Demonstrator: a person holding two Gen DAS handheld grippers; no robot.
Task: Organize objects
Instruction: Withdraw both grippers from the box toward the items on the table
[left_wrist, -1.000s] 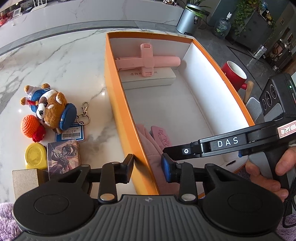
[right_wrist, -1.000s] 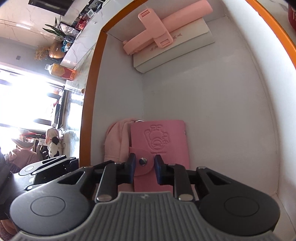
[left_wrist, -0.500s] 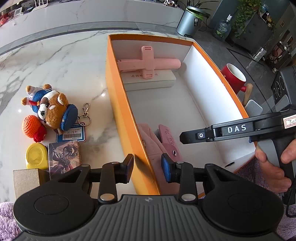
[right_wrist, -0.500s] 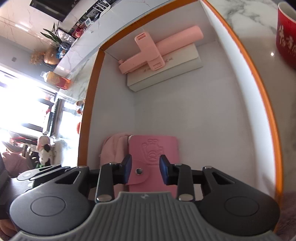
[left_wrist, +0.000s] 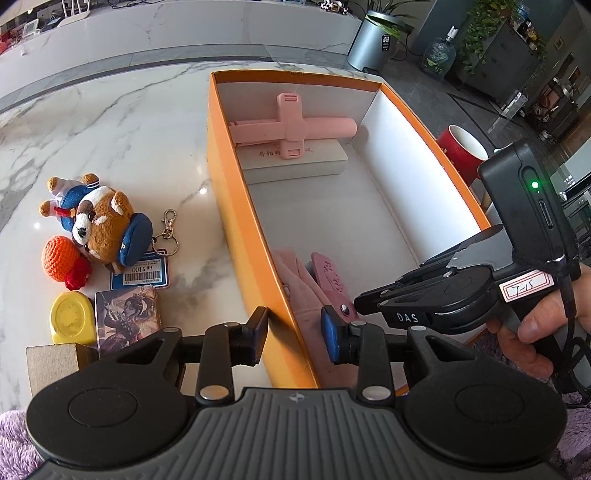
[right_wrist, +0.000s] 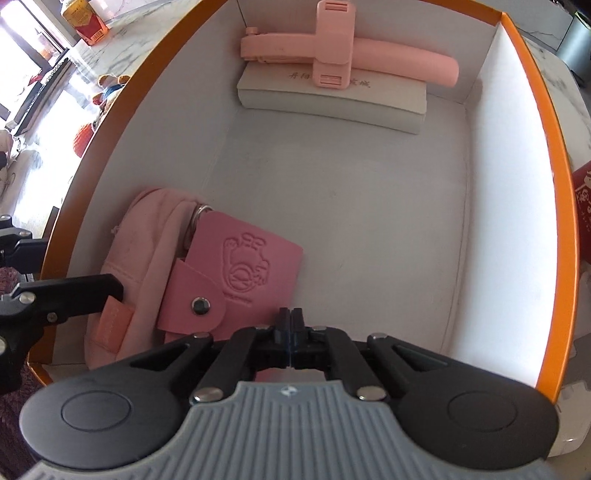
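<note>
Over the near end of the orange box (left_wrist: 236, 206) we hold both tools. Our left tool (left_wrist: 293, 334) is spread wide, its fingers straddling the box's left wall and gripping nothing. Our right tool (right_wrist: 291, 325) has its fingers pressed together, empty, just above the box floor beside the pink key pouch (right_wrist: 236, 280). That pouch lies on a pink cloth bag (right_wrist: 147, 254) in the near left corner. At the far end, a pink selfie stick (right_wrist: 343, 59) rests on a grey flat case (right_wrist: 332, 99). On the tabletop (left_wrist: 129, 122) left of the box lie a plush dog (left_wrist: 103, 221) and small trinkets.
</note>
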